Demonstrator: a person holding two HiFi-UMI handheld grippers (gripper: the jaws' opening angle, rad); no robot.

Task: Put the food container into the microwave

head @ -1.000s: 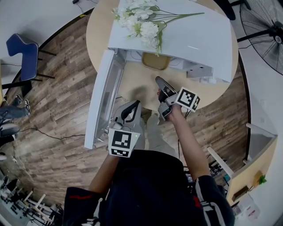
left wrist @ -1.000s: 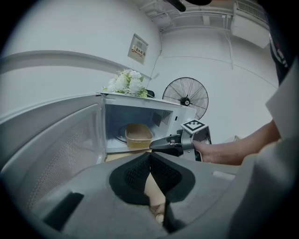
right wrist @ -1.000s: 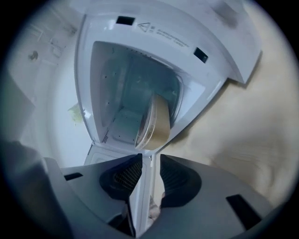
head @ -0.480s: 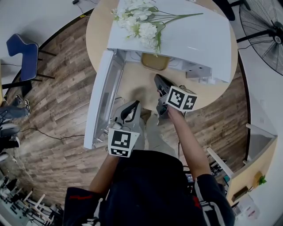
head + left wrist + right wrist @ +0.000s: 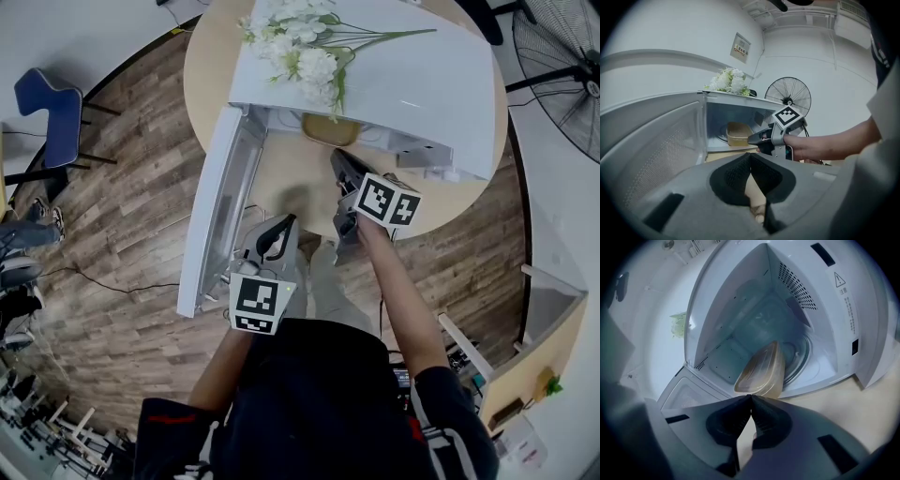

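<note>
A tan, translucent food container [image 5: 330, 129] sits inside the open white microwave [image 5: 422, 75], at the front of the glass turntable [image 5: 799, 355]. In the right gripper view the container [image 5: 761, 371] lies just beyond my right gripper [image 5: 751, 397], whose jaws are shut with their tips at its near edge; I cannot tell if they touch. In the head view the right gripper [image 5: 338, 162] reaches to the microwave's mouth. My left gripper [image 5: 285, 225] hangs back near my body, shut and holding nothing. The left gripper view shows the container [image 5: 737, 133] and the right gripper [image 5: 755, 138].
The microwave door [image 5: 211, 225] stands wide open to the left. White flowers [image 5: 300, 42] lie on the microwave's top. The microwave stands on a round wooden table [image 5: 291, 187]. A fan [image 5: 562, 66] stands at the right and a blue chair [image 5: 52, 108] at the left.
My right gripper has moved forward toward the microwave's opening. The container, the door and the left gripper have stayed where they were.
</note>
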